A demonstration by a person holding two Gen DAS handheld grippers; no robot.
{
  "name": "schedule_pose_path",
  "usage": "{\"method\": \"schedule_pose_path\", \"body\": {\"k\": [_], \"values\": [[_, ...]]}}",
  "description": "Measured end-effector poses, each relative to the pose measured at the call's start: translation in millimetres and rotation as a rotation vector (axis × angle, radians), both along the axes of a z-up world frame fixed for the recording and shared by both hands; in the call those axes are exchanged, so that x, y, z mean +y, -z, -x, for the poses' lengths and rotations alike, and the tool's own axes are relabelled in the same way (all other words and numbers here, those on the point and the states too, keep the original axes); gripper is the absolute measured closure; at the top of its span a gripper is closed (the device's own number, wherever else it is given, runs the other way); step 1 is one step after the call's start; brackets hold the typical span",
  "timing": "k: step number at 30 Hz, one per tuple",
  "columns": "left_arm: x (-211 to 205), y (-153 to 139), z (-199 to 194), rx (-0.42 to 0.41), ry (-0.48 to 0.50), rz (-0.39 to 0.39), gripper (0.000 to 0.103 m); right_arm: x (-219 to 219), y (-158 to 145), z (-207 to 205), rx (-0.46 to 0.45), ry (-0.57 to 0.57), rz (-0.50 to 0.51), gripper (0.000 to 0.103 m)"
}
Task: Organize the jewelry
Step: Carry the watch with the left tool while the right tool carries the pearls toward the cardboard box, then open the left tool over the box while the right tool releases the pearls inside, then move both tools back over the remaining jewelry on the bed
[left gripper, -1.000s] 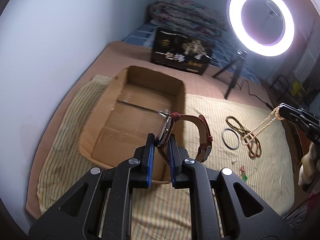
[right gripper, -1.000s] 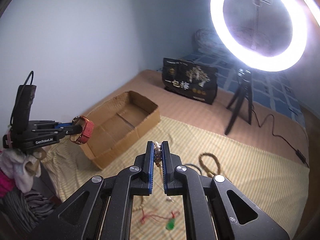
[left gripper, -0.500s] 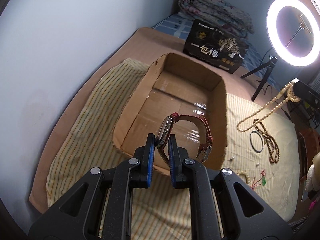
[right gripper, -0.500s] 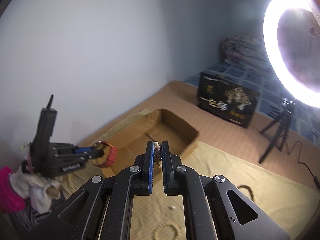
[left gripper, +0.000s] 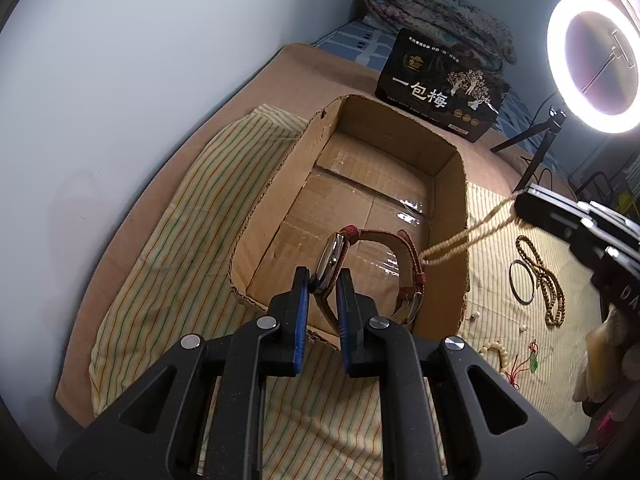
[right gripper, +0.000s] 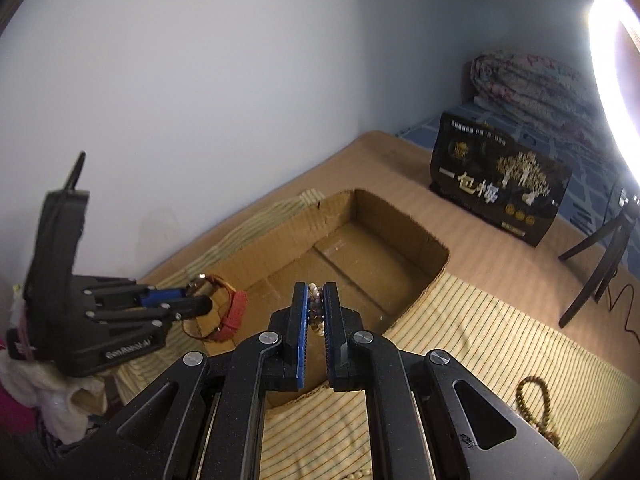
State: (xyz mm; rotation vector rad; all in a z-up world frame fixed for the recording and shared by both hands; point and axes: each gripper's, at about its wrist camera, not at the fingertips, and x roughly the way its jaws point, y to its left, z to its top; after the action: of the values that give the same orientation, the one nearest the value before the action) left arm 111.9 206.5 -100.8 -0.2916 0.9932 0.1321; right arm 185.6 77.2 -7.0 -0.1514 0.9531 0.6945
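The left gripper (left gripper: 324, 280) was clamped on the case of a red-strapped wristwatch (left gripper: 372, 268), holding it edge-on above the near end of an open cardboard box (left gripper: 280, 208). The watch's strap looped out to the right of the fingers, its buckle hanging low beside the right finger. In the right wrist view the same watch (right gripper: 216, 308) hung from that gripper (right gripper: 196, 298) over the box's near left corner (right gripper: 256, 264).

The right gripper (right gripper: 316, 308) was closed on a pale bead necklace (right gripper: 316, 304), the beads pinched between its blue pads. Seen from the left wrist, the necklace (left gripper: 468, 236) trailed in a long double strand from the right gripper (left gripper: 524, 204) down across the box's right wall, its lower end just beside the watch strap; whether they touched could not be told.

The box sat on a yellow striped cloth (left gripper: 192, 216) spread beneath both grippers. To the right of the box, on the cloth, lay a dark bead necklace (left gripper: 548, 280), a thin dark bangle (left gripper: 520, 280), a small white bead bracelet (left gripper: 496, 350) and a red cord with a green pendant (left gripper: 528, 364). Beyond the box stood a black printed carton (left gripper: 440, 92), with a folded quilt (left gripper: 440, 20) behind it and a lit ring light (left gripper: 592, 60) on a tripod to the far right.
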Motion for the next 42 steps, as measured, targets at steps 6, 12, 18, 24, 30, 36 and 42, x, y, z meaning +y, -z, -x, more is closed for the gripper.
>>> {"method": "schedule_pose_path", "body": {"k": [6, 12, 18, 24, 30, 36, 42], "values": [[3.8, 0.4, -1.4, 0.0, -0.022, -0.006, 0.09, 3.8, 12.8, 0.6, 0.03, -0.007, 0.027, 0.097], [3.1, -4.7, 0.7, -0.024, -0.027, -0.01, 0.07, 1.7, 7.3, 5.1, 0.022, 0.007, 0.024, 0.051], [-7.6, -9.3, 1.0, -0.036, 0.001, -0.038, 0.07, -7.5, 3.6, 10.1, -0.004, 0.021, 0.019, 0.047], [-20.9, -17.9, 5.5, -0.076, 0.029, -0.073, 0.07, -23.4, -1.8, 14.2, -0.009, 0.056, 0.027, 0.047], [-41.8, -23.4, 11.8, -0.125, 0.095, -0.098, 0.07, -51.9, -15.0, 23.2, -0.055, 0.115, 0.052, 0.032], [-70.9, -23.4, 15.6, -0.119, 0.161, -0.057, 0.07, -95.5, -28.4, 36.1, -0.174, 0.208, 0.151, 0.029], [-116.5, -18.5, 20.2, -0.095, 0.266, -0.037, 0.07, -152.3, -31.1, 47.8, -0.167, 0.306, 0.126, 0.023]]}}
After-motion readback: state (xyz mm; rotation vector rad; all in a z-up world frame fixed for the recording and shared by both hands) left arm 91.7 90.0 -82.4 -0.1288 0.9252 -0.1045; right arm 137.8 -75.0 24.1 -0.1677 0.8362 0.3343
